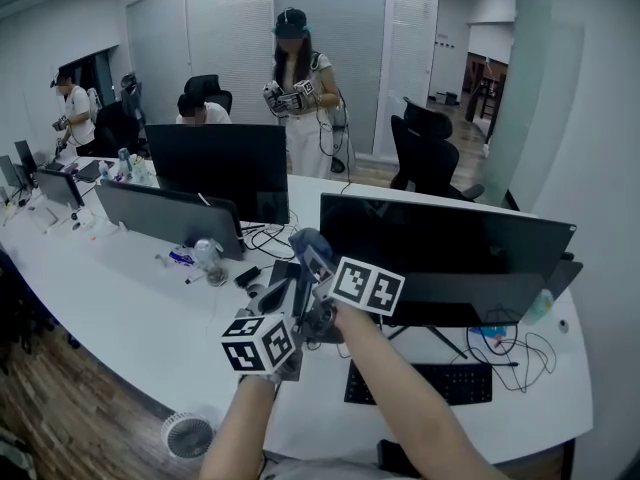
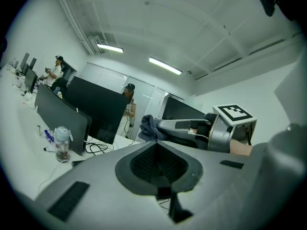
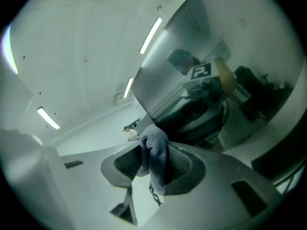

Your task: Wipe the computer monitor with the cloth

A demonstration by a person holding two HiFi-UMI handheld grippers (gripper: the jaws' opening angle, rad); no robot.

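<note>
Head view, desk inventory.
1. Monitor: dark, upright; keyboard before it.
2. Cloth: grey, bunched, at the monitor's left edge; contact with the screen cannot be told.
3. Right gripper: jaws clamped on the cloth, folds hanging between them, screen close ahead and mirroring the gripper.
4. Left gripper: jaws pressed together, nothing between them; held just beside and below the right gripper, off the monitor.
5. Jar: on the desk, left of the grippers.
</note>
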